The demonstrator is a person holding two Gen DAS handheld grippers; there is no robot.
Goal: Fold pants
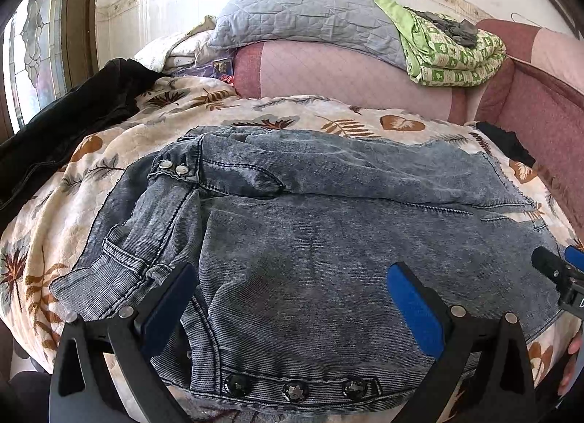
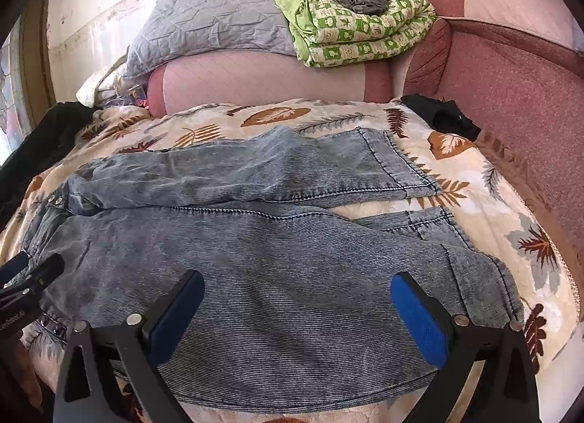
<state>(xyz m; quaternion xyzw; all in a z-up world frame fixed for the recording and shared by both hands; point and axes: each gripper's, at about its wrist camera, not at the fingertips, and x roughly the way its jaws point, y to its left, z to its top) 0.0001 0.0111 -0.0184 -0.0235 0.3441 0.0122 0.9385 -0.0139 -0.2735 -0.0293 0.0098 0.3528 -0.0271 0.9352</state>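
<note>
Faded blue-grey denim pants (image 2: 277, 240) lie flat on the cream leaf-print blanket (image 2: 485, 200) over the bed, waistband left, the two legs running right, far leg slightly apart from the near one. Left gripper (image 1: 292, 288) over the waist end, fingers spread wide, holding nothing. Right gripper (image 2: 297, 295) over the near leg, same: wide apart, empty. Folded green patterned quilt (image 2: 361, 32) on the pink sofa back (image 2: 262, 76) behind.

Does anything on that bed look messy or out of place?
The jeans aren't flat: the far leg is wrinkled, and the two legs splay apart at the cuffs. A black garment lies bunched at the blanket's left edge. Nothing looks damaged or spilled.
</note>
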